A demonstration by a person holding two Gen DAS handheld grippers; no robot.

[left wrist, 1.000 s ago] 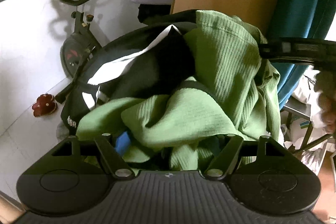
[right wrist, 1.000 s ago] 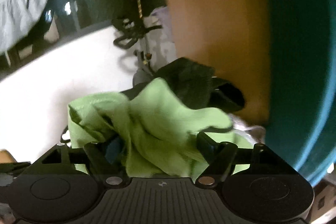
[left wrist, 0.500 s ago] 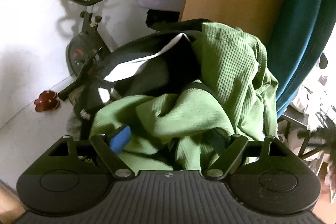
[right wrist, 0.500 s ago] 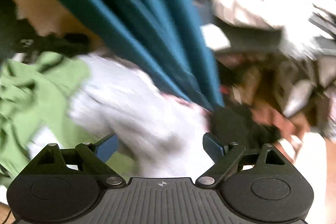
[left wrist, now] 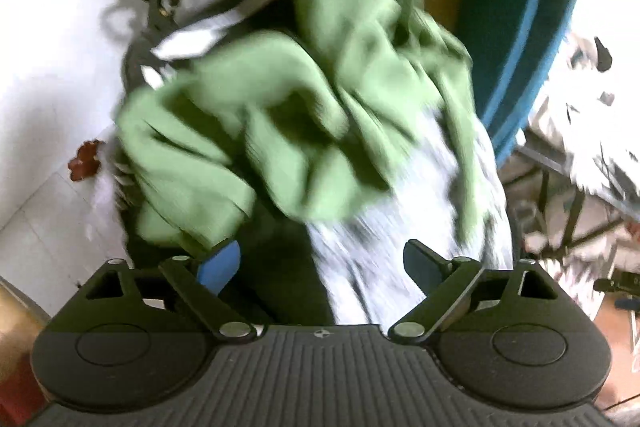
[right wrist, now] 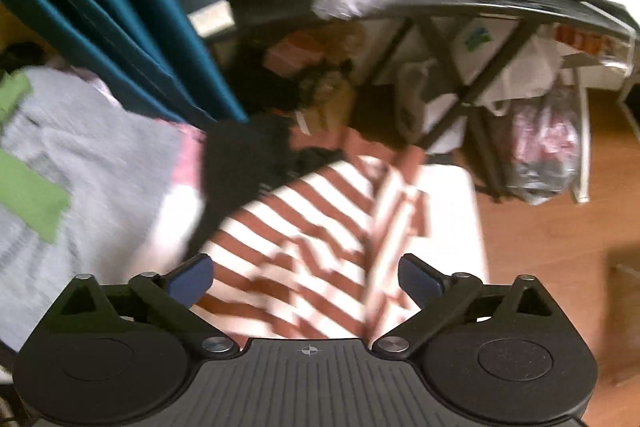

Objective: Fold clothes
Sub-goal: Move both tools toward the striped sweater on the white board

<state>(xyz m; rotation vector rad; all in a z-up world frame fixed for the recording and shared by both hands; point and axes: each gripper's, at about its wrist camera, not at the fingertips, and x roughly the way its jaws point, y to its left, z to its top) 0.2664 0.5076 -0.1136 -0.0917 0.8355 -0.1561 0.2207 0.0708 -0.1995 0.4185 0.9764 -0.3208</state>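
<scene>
So the left gripper (left wrist: 322, 261) has just let go: half a second back its jaws were buried in the green ribbed top (left wrist: 288, 115), and now they're spread wide with nothing between them, blue pad (left wrist: 219, 265) in plain sight. The green top sits crumpled on the heap in front, partly over a grey garment (left wrist: 400, 247), all smeared by motion blur, so the tool looks like it's mid-swing. A small red ornament (left wrist: 85, 161) is off on the white floor to the left. Over on the right, the right gripper (right wrist: 306, 277) has swung away from the green pile entirely. It was looking at curtain and grey cloth a moment ago, and now it hovers, jaws apart and empty, over a rust-and-white striped shirt (right wrist: 316, 231) lying beside the grey garment (right wrist: 88, 163), with the teal curtain (right wrist: 108, 15) behind and a cluttered black folding table (right wrist: 472, 7) further right. My guess is green is set aside and the striped shirt is next up for folding.
</scene>
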